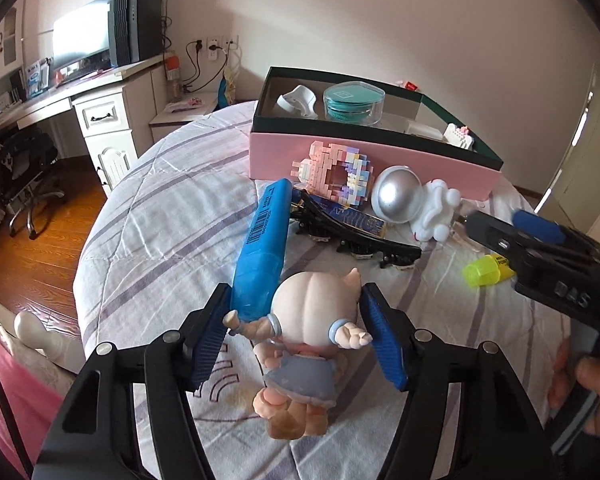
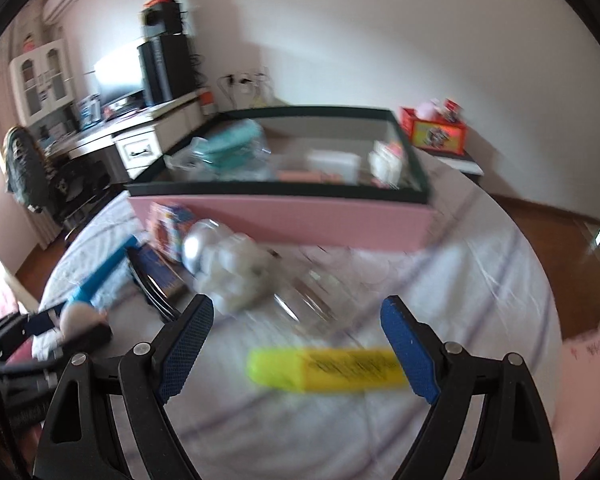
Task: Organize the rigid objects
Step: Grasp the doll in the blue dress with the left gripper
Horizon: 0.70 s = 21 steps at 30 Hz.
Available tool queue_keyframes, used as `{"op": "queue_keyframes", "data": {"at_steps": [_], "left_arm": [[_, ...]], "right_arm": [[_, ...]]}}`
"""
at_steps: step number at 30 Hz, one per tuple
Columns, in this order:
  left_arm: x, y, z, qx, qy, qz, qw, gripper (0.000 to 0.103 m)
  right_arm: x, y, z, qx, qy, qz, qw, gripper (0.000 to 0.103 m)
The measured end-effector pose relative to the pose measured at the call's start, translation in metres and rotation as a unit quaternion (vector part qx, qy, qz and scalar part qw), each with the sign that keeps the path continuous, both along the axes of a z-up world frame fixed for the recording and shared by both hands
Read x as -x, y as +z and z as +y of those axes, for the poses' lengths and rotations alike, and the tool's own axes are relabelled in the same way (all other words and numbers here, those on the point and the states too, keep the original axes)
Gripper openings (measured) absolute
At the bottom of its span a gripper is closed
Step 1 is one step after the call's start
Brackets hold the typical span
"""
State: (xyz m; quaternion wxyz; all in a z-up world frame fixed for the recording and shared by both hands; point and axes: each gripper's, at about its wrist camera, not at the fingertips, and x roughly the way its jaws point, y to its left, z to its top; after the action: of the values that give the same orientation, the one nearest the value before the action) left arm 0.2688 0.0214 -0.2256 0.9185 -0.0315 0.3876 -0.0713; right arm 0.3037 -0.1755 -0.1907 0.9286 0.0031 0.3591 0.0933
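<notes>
A pig figurine [image 1: 312,320] in a grey-blue dress sits on the striped bedspread between the fingers of my left gripper [image 1: 296,296]. Both blue pads touch its outstretched hands, so the gripper is shut on it. A blue highlighter [image 1: 264,240] lies against the left finger. My right gripper [image 2: 296,302] is open just above a yellow highlighter [image 2: 324,368], which lies crosswise with one end by the right pad. In the left wrist view the right gripper [image 1: 500,224] hovers over that yellow highlighter [image 1: 486,270]. The right wrist view is blurred.
A pink box with a dark green rim [image 1: 364,160] stands behind, holding a teal case and small white items. In front of it lie a pink brick model [image 1: 332,172], a silver-helmeted astronaut [image 1: 400,200] and a black hair clip [image 1: 356,236]. The bed's edge curves away at left.
</notes>
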Motion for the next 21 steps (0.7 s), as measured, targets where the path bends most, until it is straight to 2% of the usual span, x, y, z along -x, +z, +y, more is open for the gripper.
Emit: {"op": "queue_keyframes", "data": {"at_steps": [5, 10, 12, 14, 15, 21], "left_arm": [[0.006, 0.004, 0.010, 0.016, -0.004, -0.004, 0.9999, 0.066], [0.005, 0.006, 0.016, 0.025, 0.002, -0.005, 0.9997, 0.064], [0.005, 0.008, 0.016, 0.031, -0.002, -0.006, 0.9995, 0.064], [0.005, 0.010, 0.015, 0.033, -0.006, -0.009, 0.9994, 0.056], [0.005, 0.010, 0.014, 0.038, -0.011, -0.006, 0.9992, 0.055], [0.007, 0.011, 0.005, 0.017, -0.017, -0.009, 0.9997, 0.054]], "right_arm": [[-0.025, -0.001, 0.028, 0.016, 0.033, 0.007, 0.999, 0.087], [-0.048, -0.011, 0.037, 0.005, 0.053, 0.027, 0.998, 0.085], [-0.053, -0.015, 0.037, -0.007, 0.068, 0.036, 0.997, 0.075], [-0.055, -0.017, 0.040, -0.008, 0.081, 0.038, 0.996, 0.069], [-0.054, -0.017, 0.041, -0.008, 0.085, 0.038, 0.996, 0.068], [-0.036, -0.015, 0.025, -0.027, 0.085, 0.030, 0.996, 0.068]]}}
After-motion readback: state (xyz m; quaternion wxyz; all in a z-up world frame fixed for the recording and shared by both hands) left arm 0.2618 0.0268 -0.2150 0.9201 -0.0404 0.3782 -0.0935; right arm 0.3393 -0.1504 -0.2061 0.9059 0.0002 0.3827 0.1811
